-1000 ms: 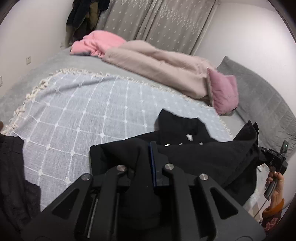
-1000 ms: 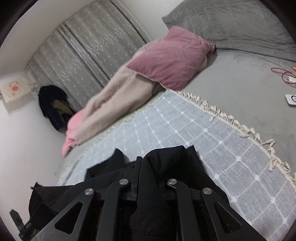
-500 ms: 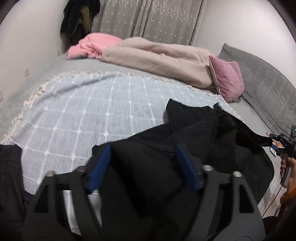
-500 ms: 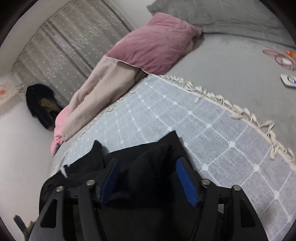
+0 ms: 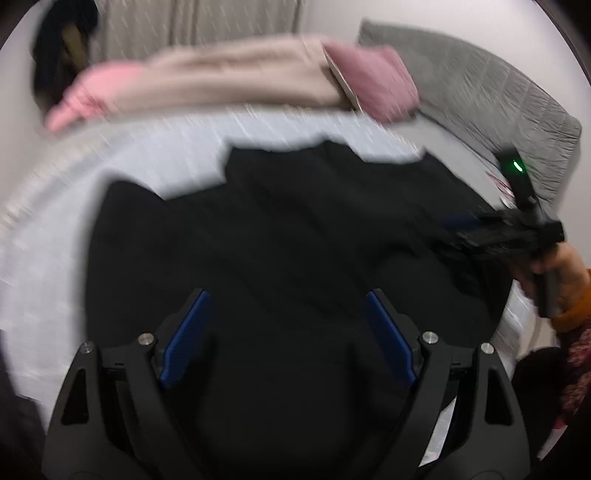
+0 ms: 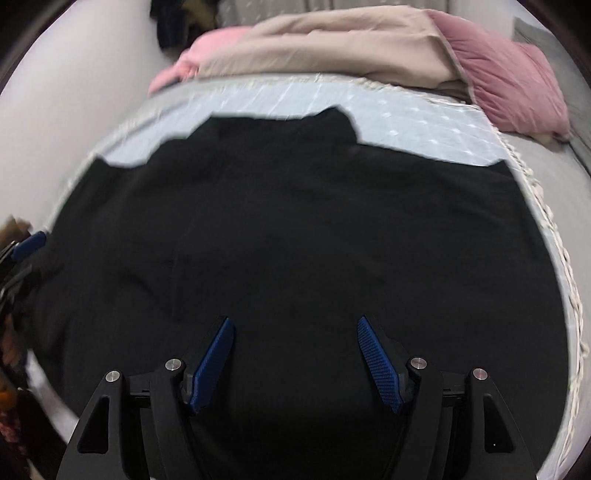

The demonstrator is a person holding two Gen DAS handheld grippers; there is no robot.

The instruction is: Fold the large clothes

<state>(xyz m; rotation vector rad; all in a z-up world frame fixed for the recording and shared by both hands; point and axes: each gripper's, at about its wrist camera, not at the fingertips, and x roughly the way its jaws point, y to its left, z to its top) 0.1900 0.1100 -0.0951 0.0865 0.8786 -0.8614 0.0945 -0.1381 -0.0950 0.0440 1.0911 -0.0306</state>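
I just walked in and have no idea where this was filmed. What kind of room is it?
Most likely a bedroom in a home. A black garment lies spread on a bed covered by a fringed grey checked blanket, with a pink pillow and a beige duvet behind it, and curtains on the far wall.

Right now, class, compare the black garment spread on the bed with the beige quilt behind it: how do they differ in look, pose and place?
The black garment is dark and lies spread fairly flat on the pale blue checked blanket; the beige quilt is light and bunched into a long roll. The garment lies nearest both cameras; the quilt lies along the bed's far side, beside a pink pillow. Both are soft fabric, and neither is gripped.
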